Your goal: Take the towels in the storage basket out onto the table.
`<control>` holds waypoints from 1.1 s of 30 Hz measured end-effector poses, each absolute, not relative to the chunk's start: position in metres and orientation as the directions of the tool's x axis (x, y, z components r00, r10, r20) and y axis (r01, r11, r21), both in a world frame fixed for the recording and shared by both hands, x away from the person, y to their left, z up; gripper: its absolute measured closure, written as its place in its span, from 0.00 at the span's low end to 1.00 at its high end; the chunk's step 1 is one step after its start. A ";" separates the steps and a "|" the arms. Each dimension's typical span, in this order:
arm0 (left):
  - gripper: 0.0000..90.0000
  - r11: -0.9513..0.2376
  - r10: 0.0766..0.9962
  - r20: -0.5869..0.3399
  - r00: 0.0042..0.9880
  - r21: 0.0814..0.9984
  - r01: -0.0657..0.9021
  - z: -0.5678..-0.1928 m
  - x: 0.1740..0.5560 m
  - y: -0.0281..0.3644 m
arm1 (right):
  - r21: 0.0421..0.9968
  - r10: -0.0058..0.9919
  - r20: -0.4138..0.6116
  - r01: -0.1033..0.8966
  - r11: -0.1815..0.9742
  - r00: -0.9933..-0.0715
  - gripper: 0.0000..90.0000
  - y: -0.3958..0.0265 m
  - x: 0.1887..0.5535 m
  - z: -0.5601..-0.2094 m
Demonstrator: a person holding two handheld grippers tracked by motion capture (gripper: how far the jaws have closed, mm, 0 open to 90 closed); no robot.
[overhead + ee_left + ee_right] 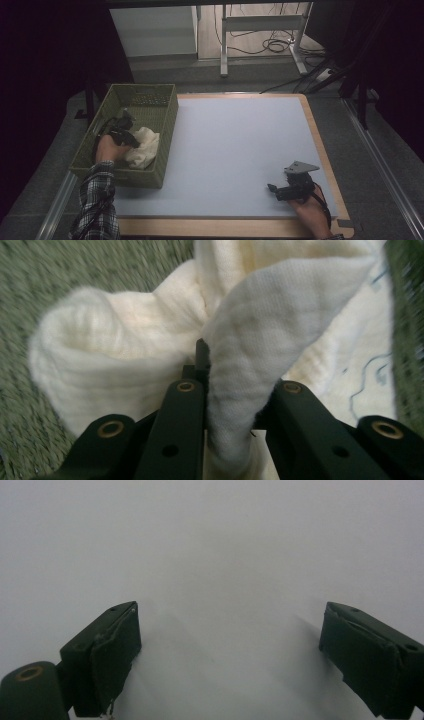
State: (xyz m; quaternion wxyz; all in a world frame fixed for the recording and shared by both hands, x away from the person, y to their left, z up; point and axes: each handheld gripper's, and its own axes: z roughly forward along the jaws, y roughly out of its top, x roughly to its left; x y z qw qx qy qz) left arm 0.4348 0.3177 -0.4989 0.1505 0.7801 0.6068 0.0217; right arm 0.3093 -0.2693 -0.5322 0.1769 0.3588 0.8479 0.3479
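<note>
Dim room, dark at both sides, with a grey floor, loose cables and the metal legs of another table (260,30) beyond. In front, a table (235,150) with a pale blue-grey top and a light wooden edge.

At the left edge of that top, a green woven basket (167,125), open upward. Inside it, a cream cloth (145,147), crumpled against the right wall toward the near end. Seen from the left gripper view, soft waffle-textured cloth (125,355) bunched in thick folds on the basket's green woven floor (45,285).

Left gripper (131,138) lowered into the basket, held by a hand coming out of a plaid sleeve (97,200). Clenched on the cloth: one raised fold pinched between the two black jaws, pressed in from both sides, with the rest of the cloth spilling out to left and right of them.

Right gripper (272,189) resting low over the bare table top near the front right corner, well apart from the basket, with a grey three-cornered plate on top and a cable trailing back along the wrist. Released: in the right gripper view, jaws spread wide with bare pale table (225,555) between them, worn padding peeling at the inner faces.
</note>
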 end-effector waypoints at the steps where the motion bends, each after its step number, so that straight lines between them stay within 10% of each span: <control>1: 0.90 -0.199 0.949 -0.180 0.257 0.290 0.936 -0.494 0.433 0.322 | 0.717 0.732 -0.050 0.485 0.500 -0.680 0.11 -0.269 0.309 -0.532; 33: 0.89 -0.161 0.924 -0.185 0.335 0.606 0.779 -0.378 0.385 0.333 | 0.716 0.731 -0.052 0.485 0.502 -0.680 0.11 -0.269 0.309 -0.532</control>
